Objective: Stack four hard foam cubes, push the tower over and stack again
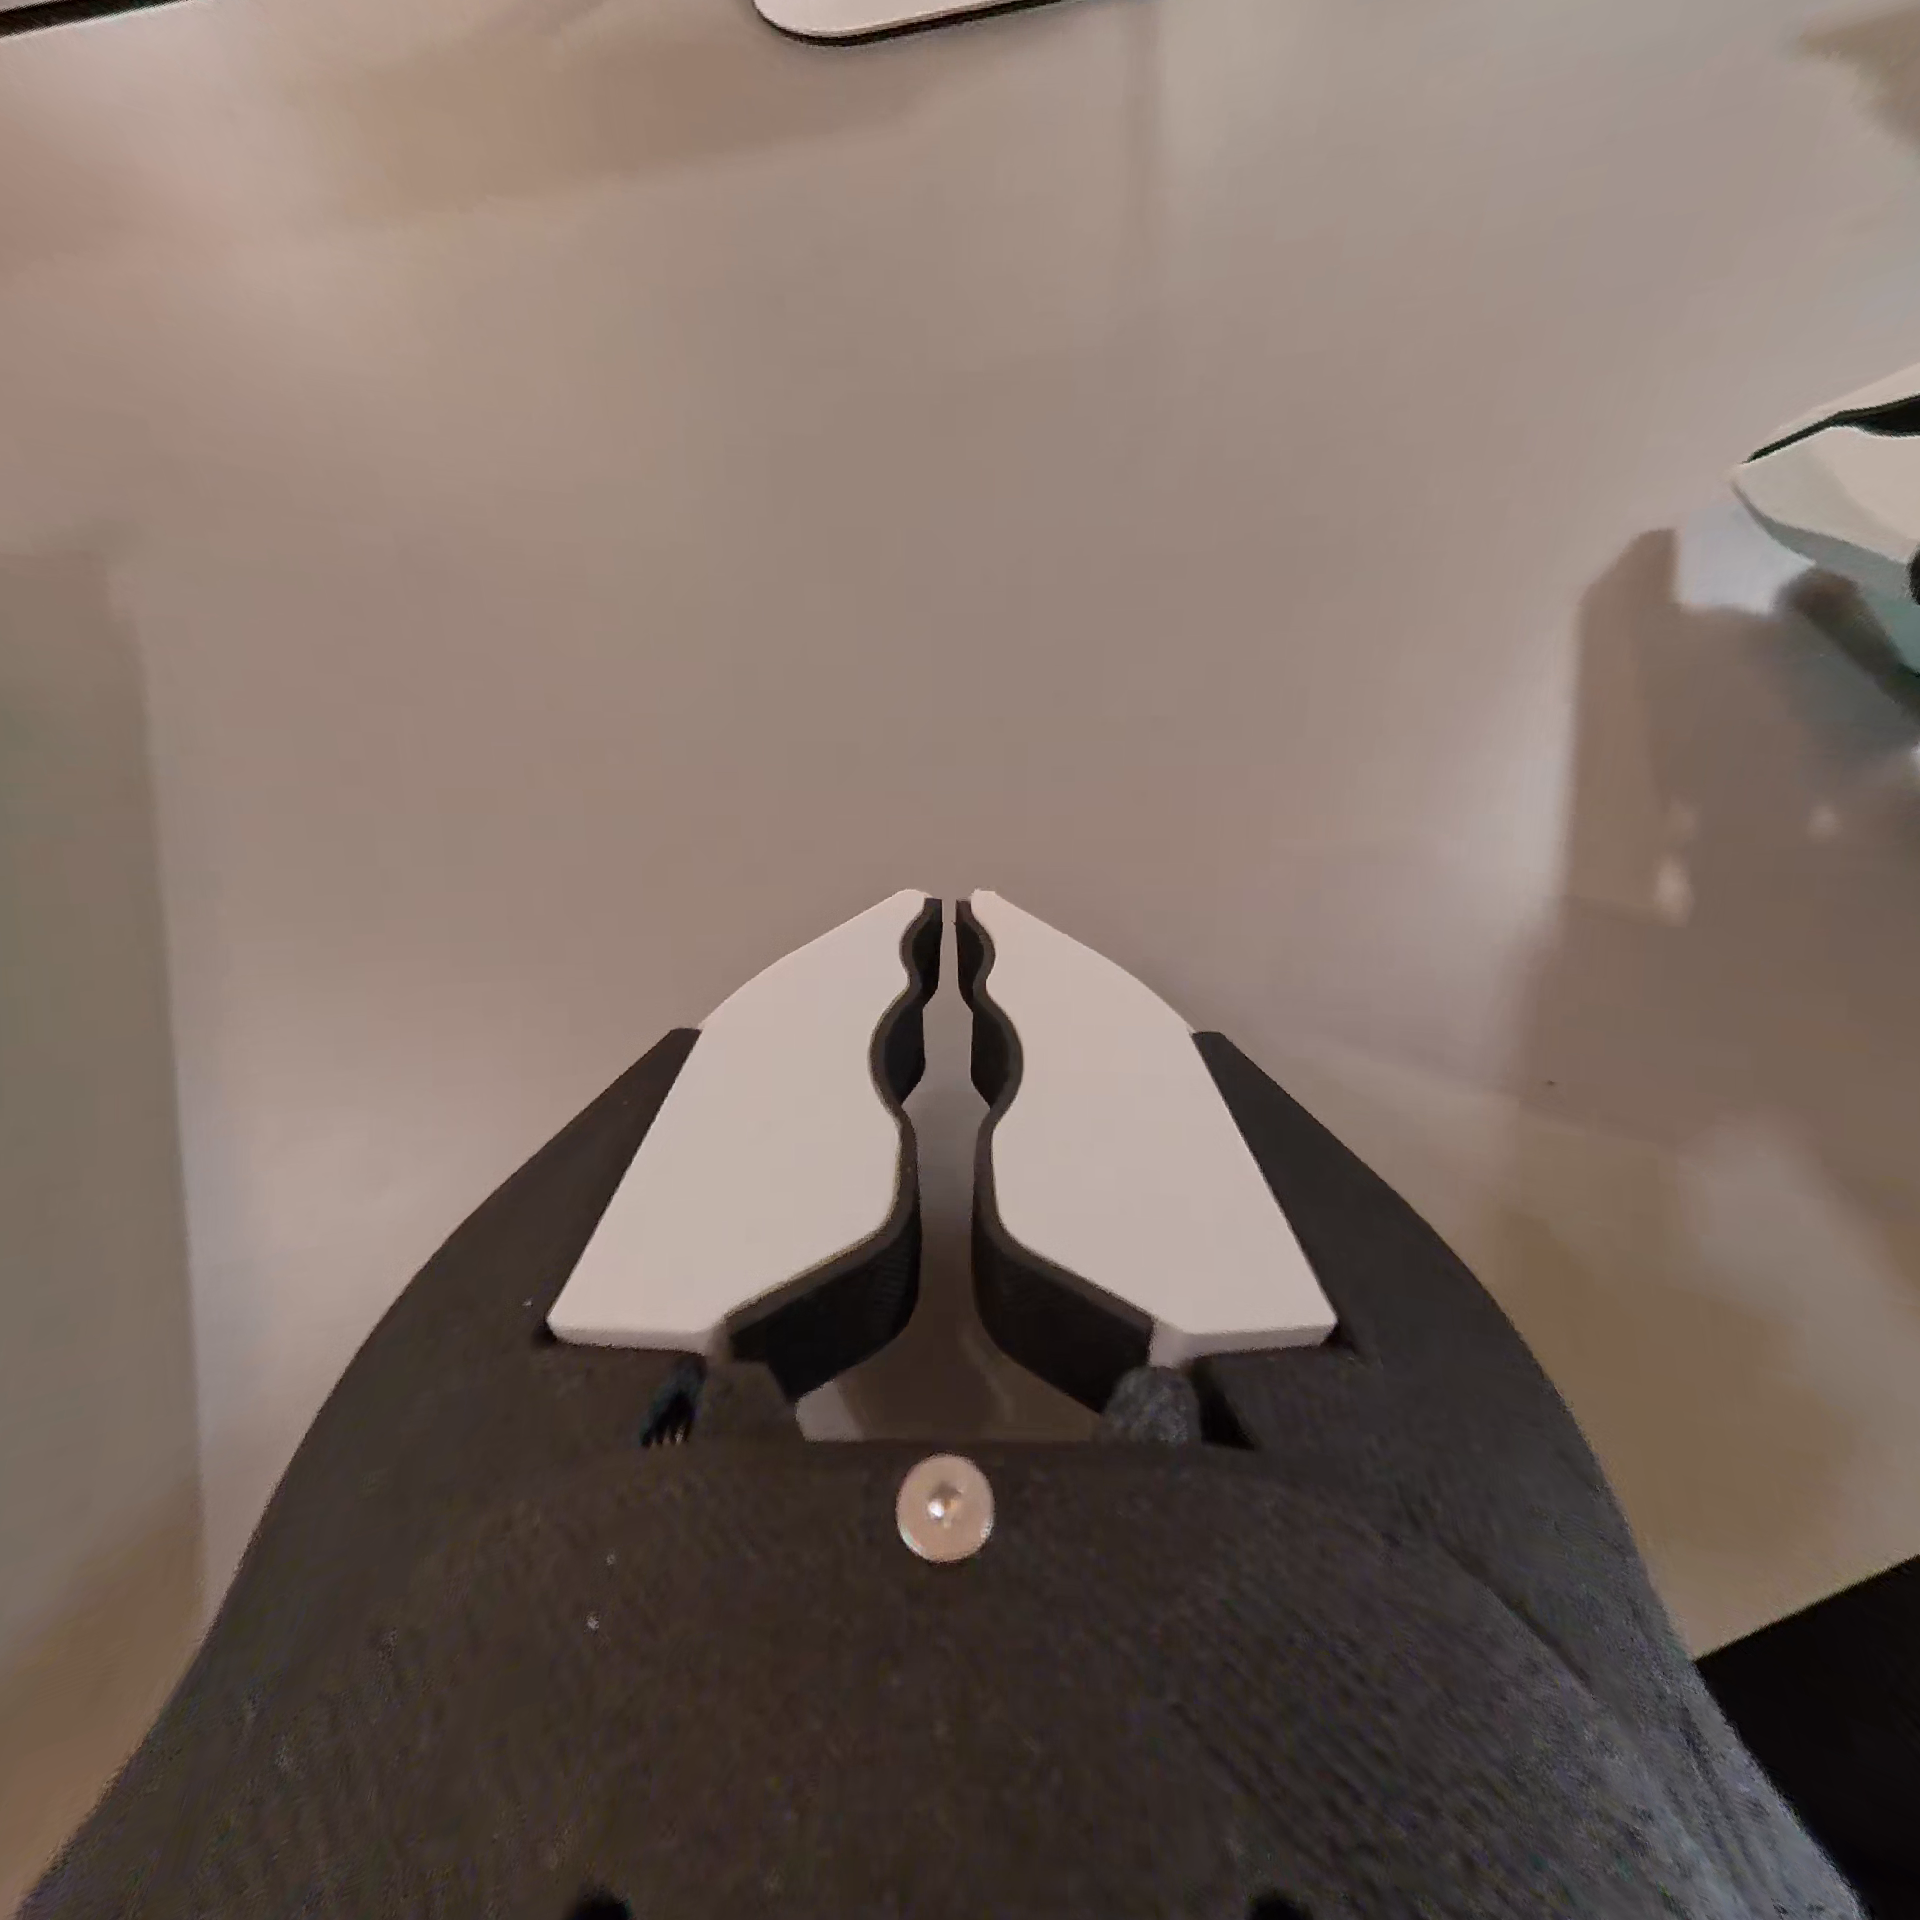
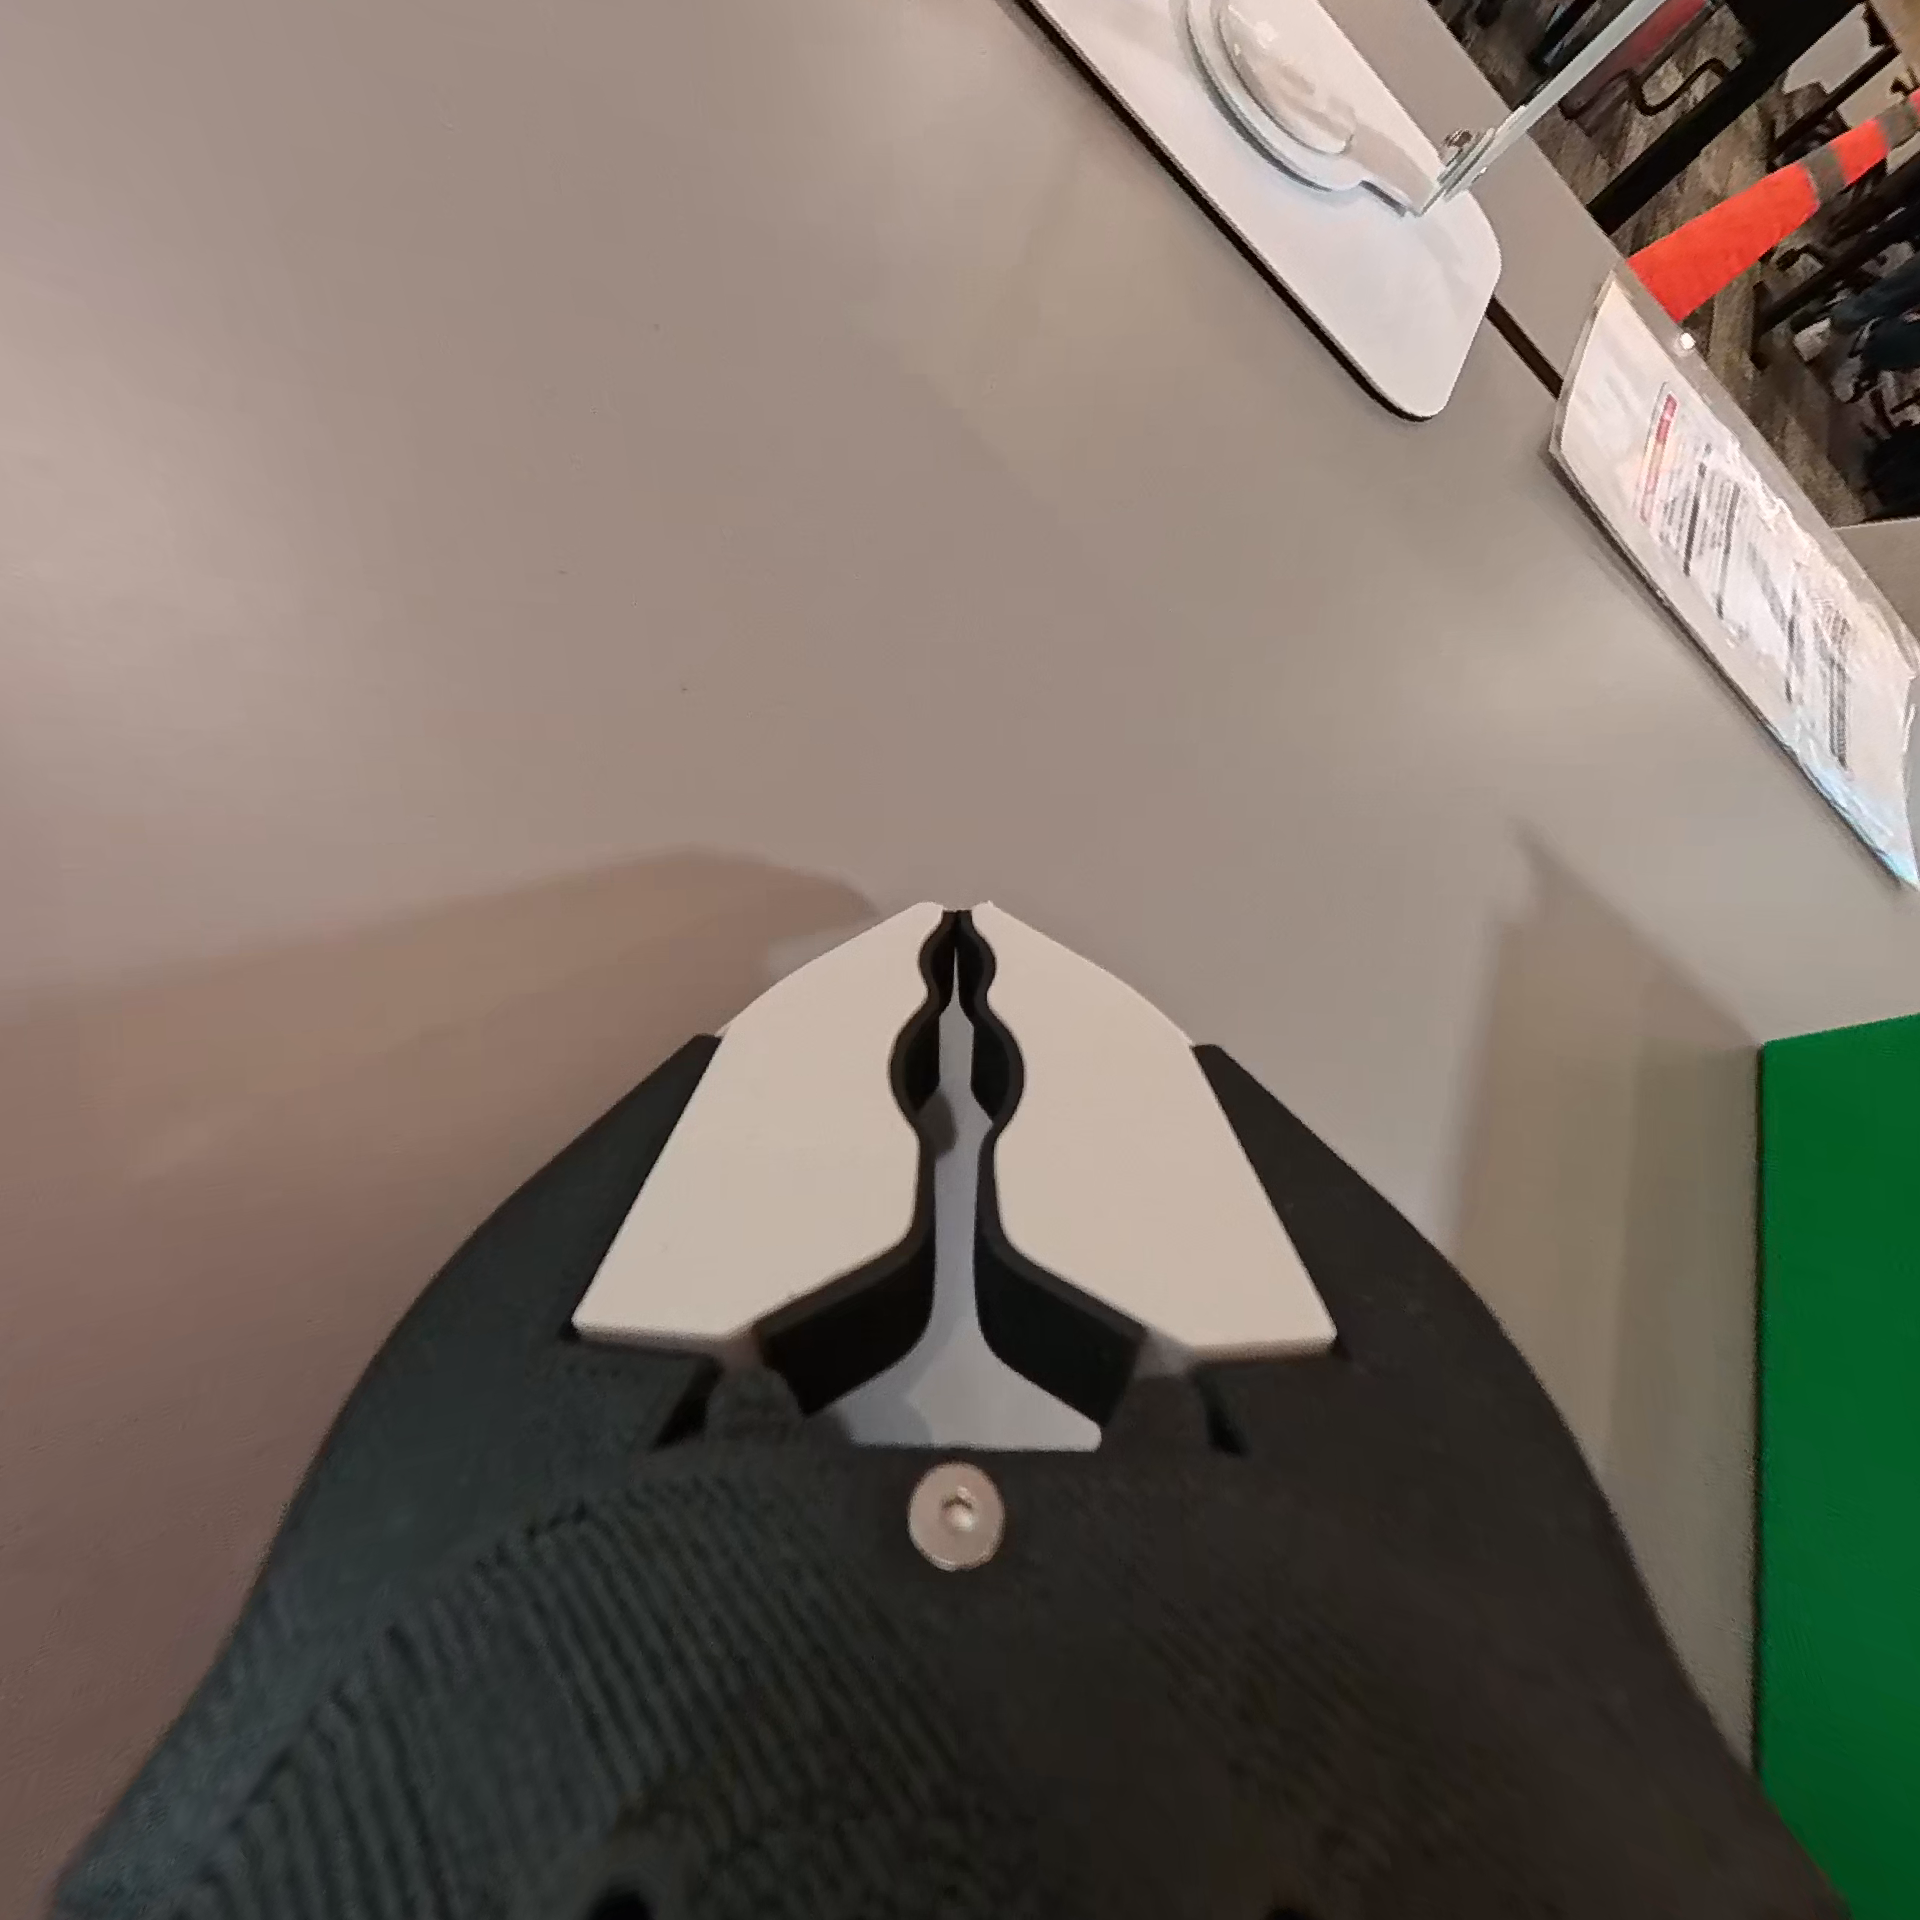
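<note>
My left gripper (image 1: 948, 902) is shut and empty, its white fingers with tips together above a bare beige tabletop (image 1: 831, 520). The other gripper (image 1: 1839, 520) shows as a white and black shape at the right edge of the left wrist view. My right gripper (image 2: 964, 914) is shut and empty too, tips touching, over the same grey-beige tabletop (image 2: 623, 468). Neither gripper touches anything.
A white mat (image 2: 1351, 239) with a white round base and metal stand (image 2: 1278, 94) lies at the far table edge; its corner shows in the left wrist view (image 1: 862, 16). A clear sleeve with a printed sheet (image 2: 1745, 582) and a green board (image 2: 1839, 1455) are right. My right fingertips sit around 20 cm from my left ones.
</note>
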`<state>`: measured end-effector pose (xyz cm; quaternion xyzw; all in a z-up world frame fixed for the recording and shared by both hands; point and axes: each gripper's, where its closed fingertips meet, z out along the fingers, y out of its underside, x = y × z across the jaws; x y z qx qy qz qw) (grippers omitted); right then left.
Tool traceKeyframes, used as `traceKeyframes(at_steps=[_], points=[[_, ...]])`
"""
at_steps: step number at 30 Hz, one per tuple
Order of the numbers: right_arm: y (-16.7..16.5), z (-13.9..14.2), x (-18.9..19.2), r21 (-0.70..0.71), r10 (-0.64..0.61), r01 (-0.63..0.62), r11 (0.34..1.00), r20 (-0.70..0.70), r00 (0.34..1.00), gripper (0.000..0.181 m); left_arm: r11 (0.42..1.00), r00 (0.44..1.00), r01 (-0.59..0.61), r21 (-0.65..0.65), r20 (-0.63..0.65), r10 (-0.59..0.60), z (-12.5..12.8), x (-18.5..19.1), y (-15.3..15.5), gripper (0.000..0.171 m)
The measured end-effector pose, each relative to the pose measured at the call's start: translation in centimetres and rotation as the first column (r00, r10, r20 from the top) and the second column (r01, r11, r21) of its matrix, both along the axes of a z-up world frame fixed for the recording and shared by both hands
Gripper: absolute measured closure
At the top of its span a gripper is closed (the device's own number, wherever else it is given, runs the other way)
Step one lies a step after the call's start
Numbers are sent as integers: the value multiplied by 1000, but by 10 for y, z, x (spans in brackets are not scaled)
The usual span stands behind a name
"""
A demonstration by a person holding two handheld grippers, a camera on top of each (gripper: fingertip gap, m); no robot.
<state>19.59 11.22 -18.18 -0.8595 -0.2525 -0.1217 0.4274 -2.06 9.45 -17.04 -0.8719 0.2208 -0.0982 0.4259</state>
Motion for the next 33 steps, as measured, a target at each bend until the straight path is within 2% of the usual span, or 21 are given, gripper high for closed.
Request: traceKeyframes(at_steps=[24, 26, 29, 31, 33], points=[[-5, 0, -6, -2, 35, -35, 999, -7, 999, 180, 1000, 997, -6, -16, -72, 5, -7, -8, 3, 171], [-10, 8, -23, 27, 107, -106, 994, -67, 992, 177, 1000, 996, -12, -13, -93, 10, -8, -10, 4, 171], [-32, 52, -77, 174, 342, -315, 933, -158, 926, 178, 1000, 990, -23, 6, -141, 23, -8, -14, 6, 171], [-60, 91, -120, 315, 530, -467, 826, -154, 834, 181, 999, 981, -28, 26, -190, 32, -9, -18, 7, 171], [-101, 121, -161, 422, 700, -606, 674, -103, 707, 181, 998, 968, -33, 50, -249, 45, -9, -22, 9, 171]])
